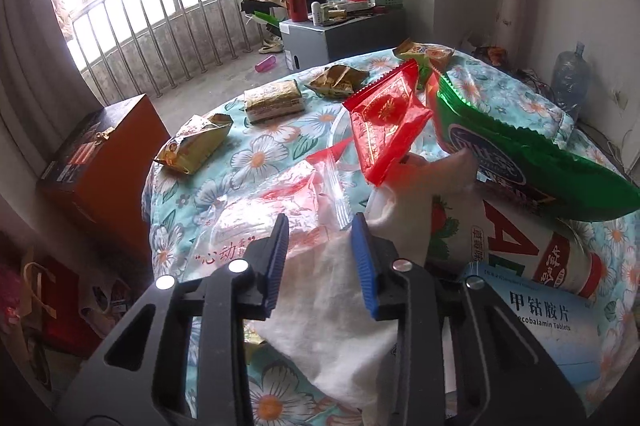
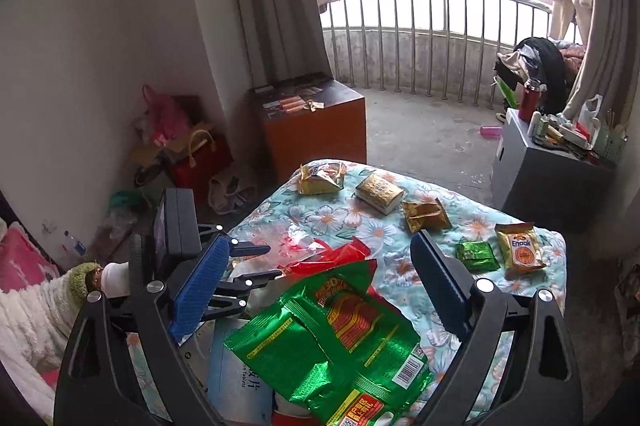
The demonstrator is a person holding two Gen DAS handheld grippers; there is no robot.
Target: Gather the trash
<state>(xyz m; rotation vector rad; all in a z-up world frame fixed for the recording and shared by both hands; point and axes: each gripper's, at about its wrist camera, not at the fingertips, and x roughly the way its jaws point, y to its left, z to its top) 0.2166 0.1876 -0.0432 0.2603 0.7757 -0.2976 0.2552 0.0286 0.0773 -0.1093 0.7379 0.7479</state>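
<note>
On the flowered tablecloth [image 1: 256, 161] gold snack packets [image 1: 196, 141] lie well apart, while a red wrapper [image 1: 384, 129], a green foil bag [image 2: 336, 338] and a box reading "Mecobalamin Tablets" [image 1: 536, 310] crowd the near side. Left gripper [image 1: 320, 258] pinches white tissue [image 1: 332, 318], lying lengthwise toward the camera. Right gripper [image 2: 320, 290] gapes wide over the green bag; one packet reads "Enaak" [image 2: 520, 250].

The green wrapper [image 2: 332, 342] hides most of the tablet box [image 2: 236, 386], perhaps more.
</note>
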